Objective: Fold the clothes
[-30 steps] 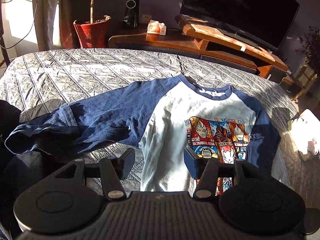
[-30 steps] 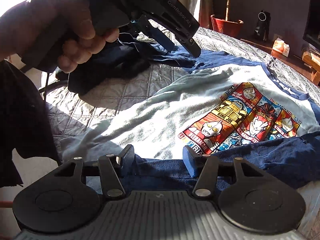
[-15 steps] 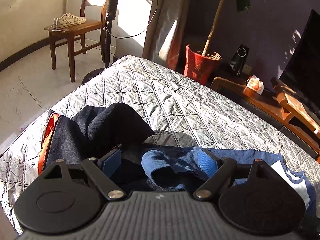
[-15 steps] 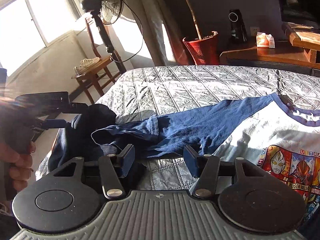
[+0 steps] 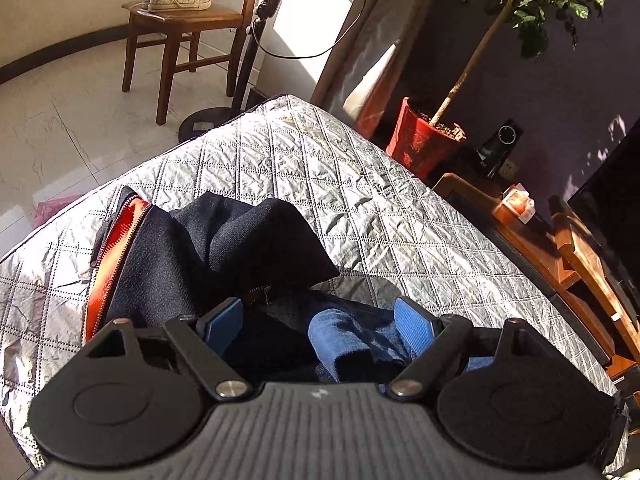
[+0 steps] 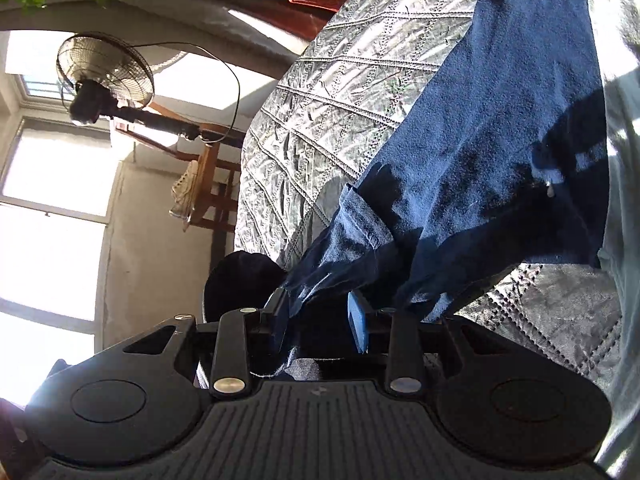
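Note:
The shirt's navy sleeve (image 6: 480, 140) stretches across the quilted bed cover (image 6: 328, 92) away from the pale blue body (image 6: 624, 160). Its cuff (image 6: 360, 224) runs down into my right gripper (image 6: 316, 320), which lies rolled onto its side. The jaws are closing with the cuff between them, and the fabric brushes only the left finger (image 6: 276, 316). My left gripper (image 5: 318, 320) stands open wide over the bunched blue sleeve end (image 5: 336, 340), its pads clear of the cloth. A dark jacket (image 5: 200, 248) with orange lining (image 5: 112, 256) lies just beyond.
The bed cover (image 5: 320, 176) ends close to the left. Off the bed stand a wooden chair (image 5: 180, 16) with shoes, a fan stand (image 5: 256, 40), a red plant pot (image 5: 420, 140) and a wooden TV stand (image 5: 560, 248). The fan head (image 6: 104, 76) shows by the window.
The left gripper swung from the shirt's printed front to the sleeve end beside the dark jacket, and its jaws widened. The right gripper rolled over, dropped to the cuff, and its jaws narrowed.

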A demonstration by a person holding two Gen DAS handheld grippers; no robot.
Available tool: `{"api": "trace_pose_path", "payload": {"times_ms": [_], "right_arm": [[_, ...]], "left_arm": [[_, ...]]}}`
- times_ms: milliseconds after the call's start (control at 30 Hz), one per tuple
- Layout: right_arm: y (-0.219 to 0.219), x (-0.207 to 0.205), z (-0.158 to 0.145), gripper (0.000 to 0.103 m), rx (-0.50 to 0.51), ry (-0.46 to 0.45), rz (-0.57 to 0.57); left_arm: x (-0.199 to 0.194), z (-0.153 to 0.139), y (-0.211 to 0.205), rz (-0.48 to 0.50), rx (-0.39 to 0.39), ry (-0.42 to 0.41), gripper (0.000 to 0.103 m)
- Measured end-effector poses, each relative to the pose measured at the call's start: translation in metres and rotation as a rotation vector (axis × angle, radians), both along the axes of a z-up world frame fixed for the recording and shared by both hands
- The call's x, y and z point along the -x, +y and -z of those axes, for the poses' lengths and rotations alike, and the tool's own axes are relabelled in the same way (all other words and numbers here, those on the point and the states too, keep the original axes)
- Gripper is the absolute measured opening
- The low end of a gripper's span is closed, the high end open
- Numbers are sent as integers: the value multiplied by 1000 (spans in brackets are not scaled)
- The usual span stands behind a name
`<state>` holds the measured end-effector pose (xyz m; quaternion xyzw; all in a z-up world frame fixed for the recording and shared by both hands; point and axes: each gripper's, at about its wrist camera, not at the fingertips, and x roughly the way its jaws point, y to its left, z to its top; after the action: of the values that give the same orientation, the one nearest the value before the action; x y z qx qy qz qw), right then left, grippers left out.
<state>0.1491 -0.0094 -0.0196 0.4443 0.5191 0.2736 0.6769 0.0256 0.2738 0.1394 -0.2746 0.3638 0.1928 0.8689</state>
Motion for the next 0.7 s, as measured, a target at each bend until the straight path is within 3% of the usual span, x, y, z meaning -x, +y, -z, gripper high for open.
{"api": "trace_pose_path", "payload": {"times_ms": [200, 400, 467, 500, 567, 700], "right_arm": [[10, 1, 24, 54, -59, 141, 146], [22, 3, 27, 50, -51, 167, 257], [24, 2, 28, 41, -40, 167, 278], [26, 1, 29, 21, -38, 163, 280], [28, -1, 26, 2, -29, 139, 279], [26, -2, 7, 1, -2, 49, 266]], "left_arm": [[0, 0, -1, -4, 6, -9, 80], [2, 0, 0, -23, 3, -10, 80], [1, 0, 0, -23, 6, -10, 80], [0, 0, -1, -21, 6, -10, 80], [-1, 0, -4, -15, 4, -12, 80], [-2, -1, -8, -10, -3, -13, 80]]}}
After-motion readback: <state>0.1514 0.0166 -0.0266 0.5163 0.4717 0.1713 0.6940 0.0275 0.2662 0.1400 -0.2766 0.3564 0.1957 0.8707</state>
